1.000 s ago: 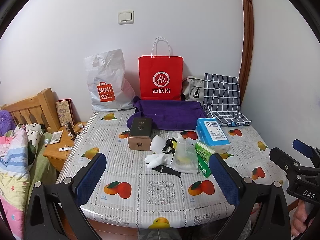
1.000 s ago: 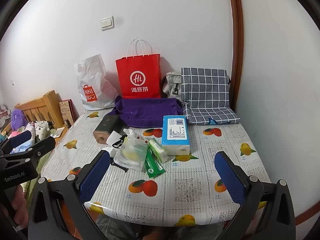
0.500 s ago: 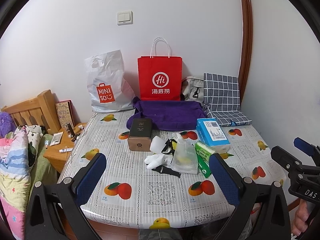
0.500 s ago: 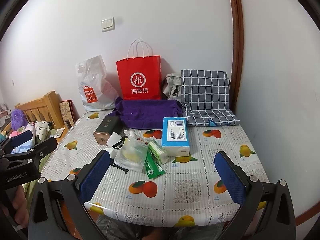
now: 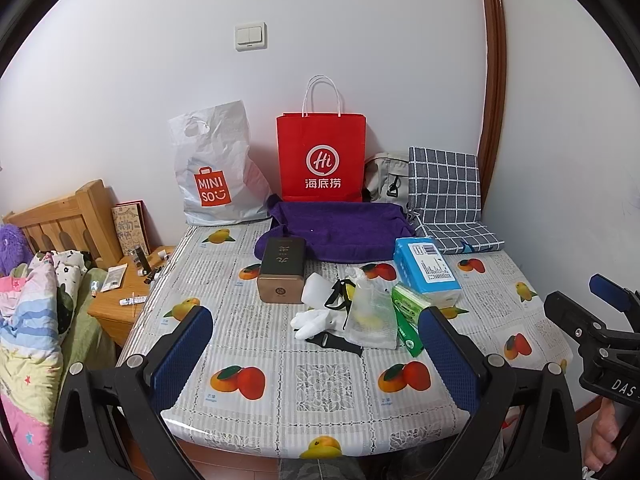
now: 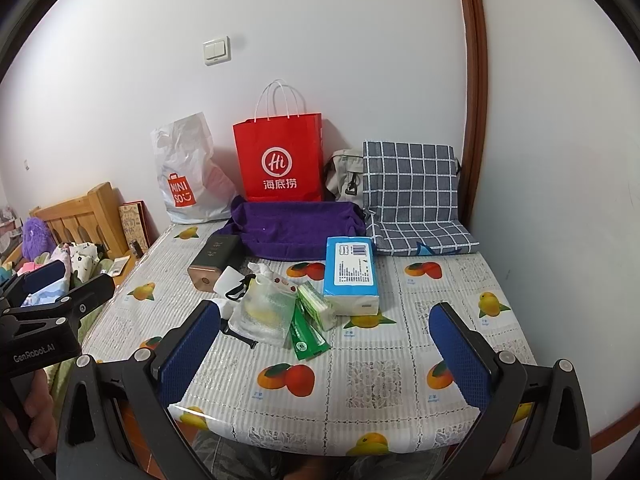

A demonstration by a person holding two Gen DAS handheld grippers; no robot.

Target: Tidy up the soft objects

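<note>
On the fruit-print table (image 5: 280,384) lies a loose pile: a blue tissue pack (image 5: 426,272) (image 6: 351,276), green tissue packets (image 5: 408,312) (image 6: 312,320), a clear zip pouch (image 5: 372,316) (image 6: 266,310), a white glove (image 5: 316,320) and a black strap. A folded purple towel (image 5: 336,232) (image 6: 298,230) lies behind them, with a grey checked cloth (image 5: 448,200) (image 6: 416,204) to its right. My left gripper (image 5: 316,356) hangs open above the table's front edge, holding nothing. My right gripper (image 6: 324,352) is open too, likewise short of the pile.
A red paper bag (image 5: 322,156), a white plastic bag (image 5: 216,172) and a beige bag (image 5: 384,176) stand against the back wall. A brown box (image 5: 282,276) lies left of the pile. A bed (image 5: 28,304) and wooden nightstand (image 5: 120,300) sit left of the table.
Both views shift only slightly; the left camera has tilted down a little. Nothing on the table has moved and both grippers stay open.
</note>
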